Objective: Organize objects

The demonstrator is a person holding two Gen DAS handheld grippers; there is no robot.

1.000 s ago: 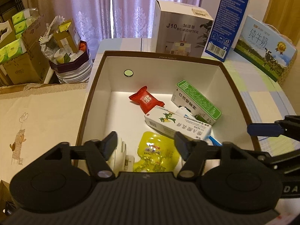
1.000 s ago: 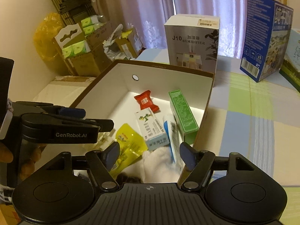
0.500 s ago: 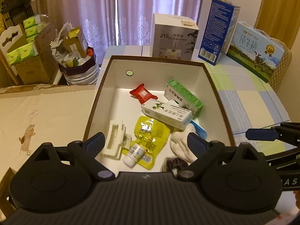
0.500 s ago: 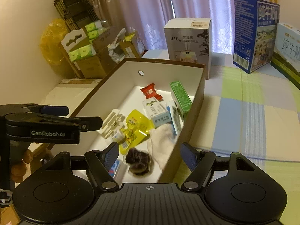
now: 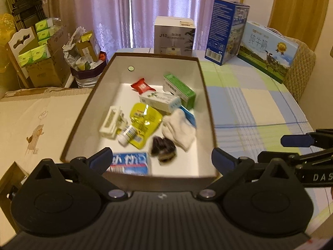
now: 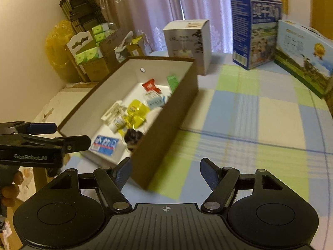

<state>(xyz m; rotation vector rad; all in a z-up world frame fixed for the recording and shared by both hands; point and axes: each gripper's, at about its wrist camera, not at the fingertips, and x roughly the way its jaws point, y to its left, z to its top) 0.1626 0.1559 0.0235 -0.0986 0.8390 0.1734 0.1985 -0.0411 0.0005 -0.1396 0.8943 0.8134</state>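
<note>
A brown box (image 5: 208, 112) with a white inside holds several items: a red sachet (image 5: 142, 85), a green carton (image 5: 180, 88), a white carton (image 5: 159, 102), a yellow pouch (image 5: 145, 118), a small white bottle (image 5: 128, 134), a white cloth (image 5: 180, 128), a dark scrunchie (image 5: 163, 149) and a blue-white pack (image 5: 130, 162). My left gripper (image 5: 162, 160) hangs above the box's near edge, its jaws opening wide with nothing in them. My right gripper (image 6: 166, 171) stands open and empty over the box's (image 6: 166, 125) near right corner. The left gripper (image 6: 66, 134) also shows there.
A humidifier box (image 5: 174, 35), a tall blue carton (image 5: 226, 31) and a milk gift box (image 5: 268, 50) stand at the back of the checked tablecloth (image 5: 249, 104). Cardboard boxes and a bin (image 5: 41, 58) crowd the left. A hand (image 6: 10, 187) holds the left gripper.
Both grippers have drawn back and up from the box, so more of its near end shows. The left jaws have spread much wider. A small white bottle now lies on the yellow pouch.
</note>
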